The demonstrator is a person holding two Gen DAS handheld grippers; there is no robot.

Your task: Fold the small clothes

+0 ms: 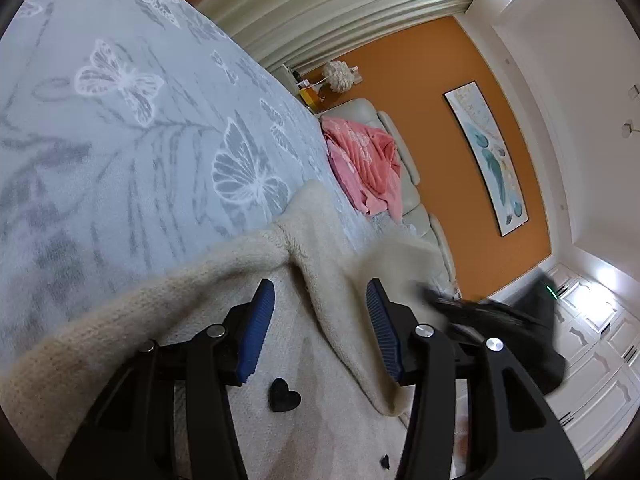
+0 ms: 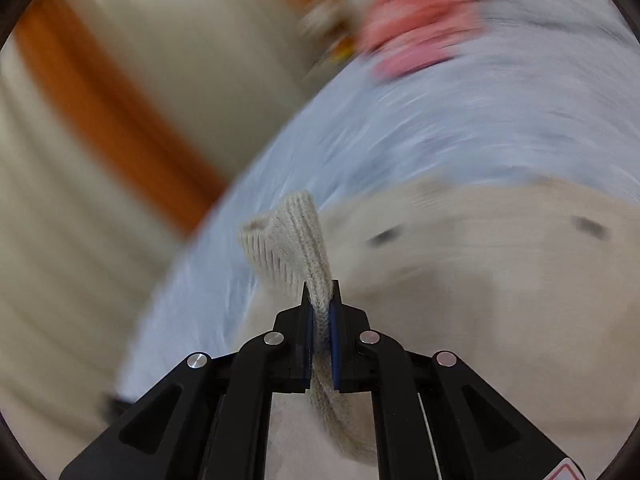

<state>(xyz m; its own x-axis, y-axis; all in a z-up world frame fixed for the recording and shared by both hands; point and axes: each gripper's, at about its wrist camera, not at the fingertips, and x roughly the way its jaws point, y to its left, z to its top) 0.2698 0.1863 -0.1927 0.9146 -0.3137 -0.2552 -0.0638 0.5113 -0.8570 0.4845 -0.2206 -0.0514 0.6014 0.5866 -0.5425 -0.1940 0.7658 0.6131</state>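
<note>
- Pinching a ribbed cuff (image 2: 294, 236) tight, the right gripper (image 2: 320, 292) could stretch the cream sweater (image 1: 224, 264) if it yanks.
- Left gripper (image 1: 320, 300) hangs unclenched over a raised fold, gripping nothing, so that side may slump.
- Sweater's on the butterfly blanket (image 1: 120, 120), close to the bed edge; pink cloth (image 1: 368, 160) sits beyond, with plenty of open blanket the other way.

wide pale-blue butterfly-print bedspread (image 1: 120, 128) left bare beyond cream knitted cardigan (image 1: 224, 264), far edge blocked by crumpled pink cloth (image 1: 364, 160)
</note>
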